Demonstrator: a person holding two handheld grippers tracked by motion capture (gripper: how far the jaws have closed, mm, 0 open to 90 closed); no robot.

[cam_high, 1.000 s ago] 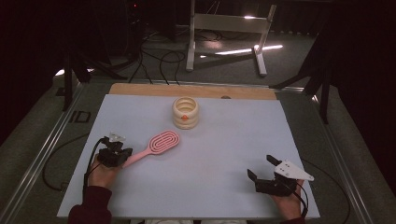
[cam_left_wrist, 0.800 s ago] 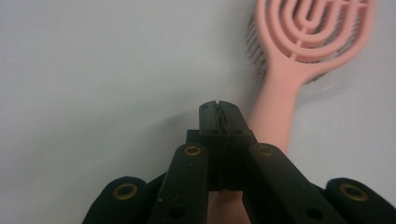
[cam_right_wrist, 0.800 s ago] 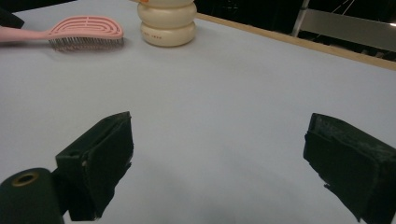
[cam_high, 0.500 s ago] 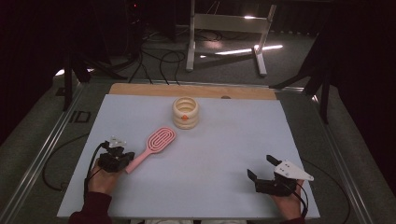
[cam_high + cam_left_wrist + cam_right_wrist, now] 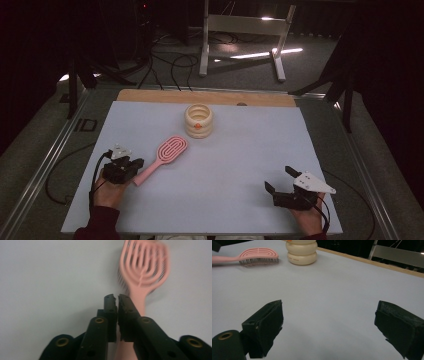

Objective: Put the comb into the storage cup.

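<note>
The pale blue-grey bench (image 5: 250, 165) fills the centre of the high view and offers a smooth surface on which a released item can slide. The cream ribbed plastic jar (image 5: 199, 120) stands upright at upper centre, apart from the brush head; a brush pushed along its own length toward the upper right could strike the jar and shift it. The pink plastic hairbrush (image 5: 167, 152) lies flat at centre left, with its head toward the jar and its handle running down-left to the left gripper (image 5: 132, 165). In the left gripper view the fingers (image 5: 110, 305) stand a narrow slit apart and have just been opening. The handle shows beneath them, not in the slit, and contact with the pads cannot be confirmed. Hazard: if a pad catches the handle as the hand moves off, the brush may be dragged or spun; the blurred brush head (image 5: 143, 265) suggests motion. The right gripper (image 5: 277, 177) rests at lower right, fingers wide with nothing between them, well apart from both items and no evident hazard.
</note>
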